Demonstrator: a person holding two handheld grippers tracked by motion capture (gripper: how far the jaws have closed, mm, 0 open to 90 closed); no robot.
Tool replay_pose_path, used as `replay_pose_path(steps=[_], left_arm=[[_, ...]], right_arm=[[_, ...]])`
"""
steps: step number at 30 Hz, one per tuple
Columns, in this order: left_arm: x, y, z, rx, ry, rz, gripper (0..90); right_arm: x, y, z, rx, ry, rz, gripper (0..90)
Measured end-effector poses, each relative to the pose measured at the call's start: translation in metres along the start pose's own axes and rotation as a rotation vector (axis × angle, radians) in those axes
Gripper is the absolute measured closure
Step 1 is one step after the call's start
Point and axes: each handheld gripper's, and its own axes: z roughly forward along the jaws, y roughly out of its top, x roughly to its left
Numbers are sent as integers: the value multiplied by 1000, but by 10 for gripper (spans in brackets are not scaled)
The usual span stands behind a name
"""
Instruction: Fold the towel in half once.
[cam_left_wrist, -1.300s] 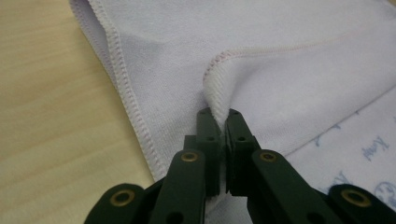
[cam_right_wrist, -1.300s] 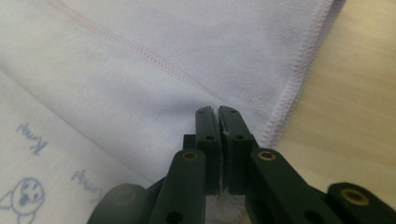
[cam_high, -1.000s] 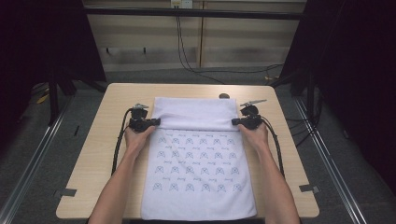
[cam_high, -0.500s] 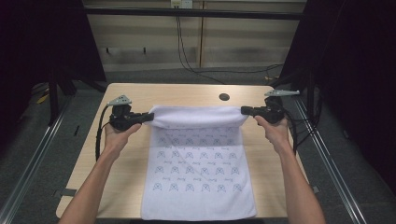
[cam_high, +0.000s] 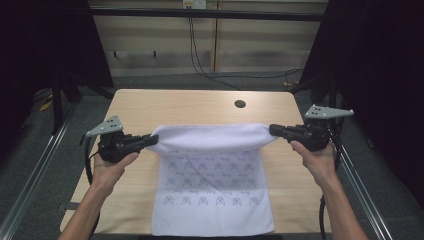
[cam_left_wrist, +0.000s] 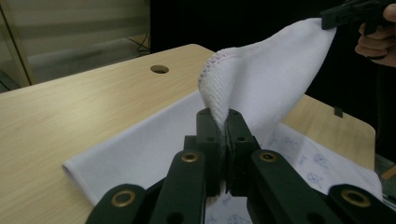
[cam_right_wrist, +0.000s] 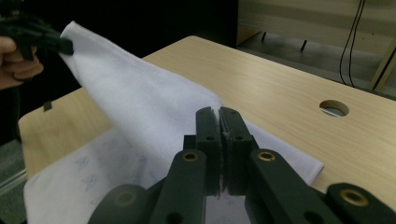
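Observation:
A white towel (cam_high: 212, 170) with a faint blue pattern lies on the wooden table (cam_high: 190, 105), its near part flat and hanging over the front edge. Its far edge is held up off the table, stretched between the two grippers. My left gripper (cam_high: 152, 140) is shut on the towel's left corner; in the left gripper view the jaws (cam_left_wrist: 218, 116) pinch the ribbed hem of the towel (cam_left_wrist: 271, 74). My right gripper (cam_high: 274, 131) is shut on the right corner, with cloth (cam_right_wrist: 140, 102) running from between its jaws (cam_right_wrist: 218, 116) to the other gripper (cam_right_wrist: 42, 39).
A round hole (cam_high: 240, 104) sits in the table near its far edge. Metal rails (cam_high: 35, 175) run along both sides of the table. Cables (cam_high: 200, 55) trail on the floor behind it, and dark curtains stand left and right.
Both grippers have risen and moved apart with the towel's corners. The far edge has come up off the table and now hangs taut between them.

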Motion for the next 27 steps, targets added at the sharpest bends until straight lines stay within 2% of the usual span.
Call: replay_pose_path(steps=[2,3,4,6,7,8,9,10,11,12,13,14,15,16,17,18,21,22,23,24,26,27], left_arm=[[-3,0,-4,4,-2,9,870],[-8,-4,-7,14,-4,8,870],[-17,-16,-9,44,-26,8,869],[-26,-36,-10,96,-28,23,867],[-28,-43,-10,104,-31,16,866],[-28,-54,-9,113,-30,4,862],[-28,-66,-5,137,-32,-18,854],[-25,-79,1,184,-44,-17,854],[-23,-94,8,230,-29,-21,854],[-22,-102,11,256,-43,-39,854],[-23,-109,15,292,-60,-42,855],[-23,-109,15,292,-60,-42,855],[-27,-114,15,325,-75,-19,855],[-29,-117,13,329,-94,-21,849],[-34,-121,5,312,-144,-13,834],[-37,-123,1,313,-159,-8,817],[-47,-134,-12,332,-241,9,756],[-47,-134,-12,332,-241,9,734],[-49,-136,-16,338,-253,6,733],[-48,-139,-21,346,-283,6,729],[-46,-141,-28,322,-285,-17,691],[-44,-140,-32,297,-275,-22,669]], right_arm=[[15,-2,-7,10,18,-24,869],[15,-2,-7,10,18,-24,869],[28,-15,-12,29,33,-32,869],[36,-32,-13,59,38,-36,869],[37,-46,-12,77,58,-9,869],[38,-56,-10,100,58,3,869],[38,-69,-6,139,44,-7,868],[37,-83,-2,175,64,16,868],[35,-98,4,211,83,51,868],[35,-114,12,267,80,46,868],[35,-123,15,293,92,55,868],[35,-123,15,293,92,55,868],[36,-131,17,323,100,61,866],[37,-138,17,346,108,62,861],[41,-142,11,340,147,60,845],[44,-144,7,337,167,61,824],[55,-154,-4,362,221,56,773],[55,-154,-4,362,221,56,773],[64,-161,-12,383,251,72,763],[68,-163,-16,386,277,88,761],[76,-163,-22,391,288,74,716],[77,-163,-25,389,272,70,708]])
